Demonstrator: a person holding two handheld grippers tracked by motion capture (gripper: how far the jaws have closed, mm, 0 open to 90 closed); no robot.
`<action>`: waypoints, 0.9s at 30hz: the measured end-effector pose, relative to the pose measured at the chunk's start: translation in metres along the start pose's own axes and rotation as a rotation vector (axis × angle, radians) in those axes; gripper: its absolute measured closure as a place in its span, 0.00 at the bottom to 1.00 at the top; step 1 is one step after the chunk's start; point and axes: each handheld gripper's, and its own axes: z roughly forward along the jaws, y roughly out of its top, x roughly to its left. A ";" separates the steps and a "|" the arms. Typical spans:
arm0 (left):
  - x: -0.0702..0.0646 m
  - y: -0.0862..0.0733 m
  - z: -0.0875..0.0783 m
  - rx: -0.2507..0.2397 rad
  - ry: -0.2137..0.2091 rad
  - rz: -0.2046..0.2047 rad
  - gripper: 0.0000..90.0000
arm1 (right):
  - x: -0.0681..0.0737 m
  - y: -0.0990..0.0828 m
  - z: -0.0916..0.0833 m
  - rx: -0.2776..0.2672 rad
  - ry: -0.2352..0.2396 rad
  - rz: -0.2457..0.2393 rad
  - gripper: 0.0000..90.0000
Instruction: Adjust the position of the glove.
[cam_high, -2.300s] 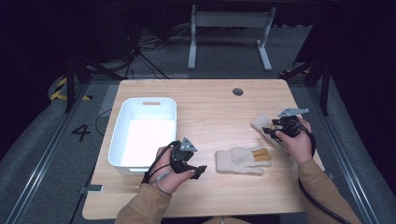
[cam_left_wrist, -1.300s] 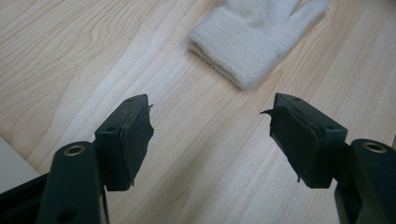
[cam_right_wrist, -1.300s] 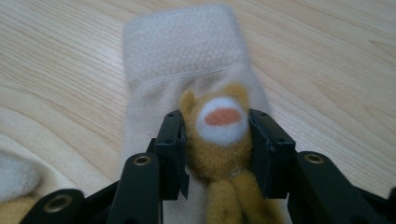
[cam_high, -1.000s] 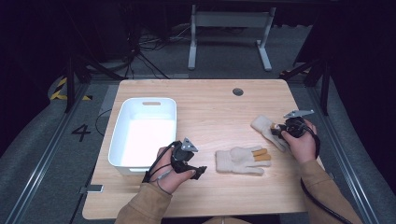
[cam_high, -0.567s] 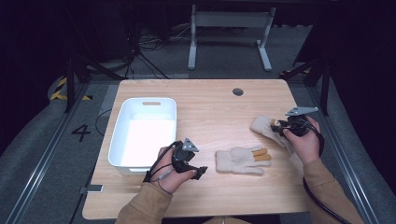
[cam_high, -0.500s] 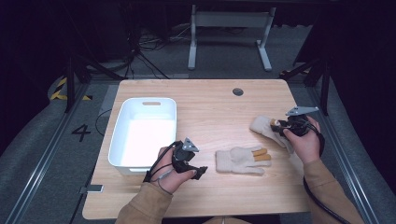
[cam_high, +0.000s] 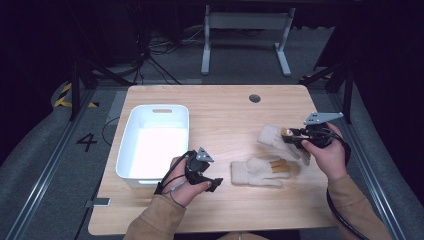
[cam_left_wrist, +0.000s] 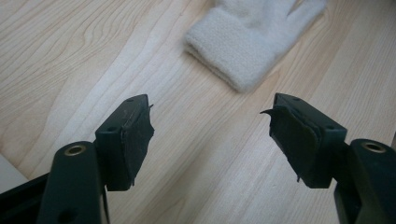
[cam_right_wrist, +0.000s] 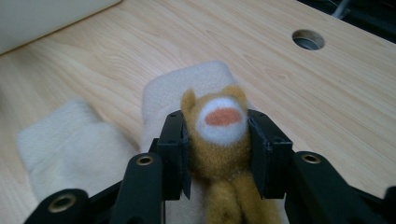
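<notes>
Your right claw (cam_right_wrist: 217, 154) is pinching one of the mustard-tipped fingers of the raised glove (cam_high: 274, 137), the one with the white-and-orange pad on the end. Both pads are squeezed against the fuzz on either side. In the high view that glove hangs off the claw over the right part of the counter (cam_high: 225, 110), cuff end pointing toward the middle, its long axis running roughly left-right across the counter.

The thing that matters for the next move: the white bin (cam_high: 131, 150) sits well off to the left of your right hand, with the second glove (cam_high: 257, 171) lying flat in between. So if the bin is where it goes, I'd guess you're carrying it leftward right across that one.

Your left claw (cam_left_wrist: 210, 135) is spread with nothing between the pads, hovering just above the wood. From its own view the flat glove's cuff (cam_left_wrist: 233, 51) is straight ahead and a bit up-frame, near but not touching, with the fingers pointing away from it. That glove's long axis lines up with the claw's line of sight, so the left hand is clearly the closer one to grab it, cuff first, and it's also just beside the bin.
</notes>
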 end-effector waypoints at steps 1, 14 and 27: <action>0.000 0.000 0.000 0.003 0.003 -0.001 0.34 | 0.003 0.001 -0.001 0.001 0.008 -0.008 0.69; 0.002 0.001 -0.001 -0.002 0.005 -0.009 0.34 | 0.027 0.011 -0.001 0.014 0.117 -0.098 0.69; -0.001 0.004 0.002 0.001 -0.004 0.002 0.34 | 0.049 0.010 0.012 0.039 0.229 -0.166 0.69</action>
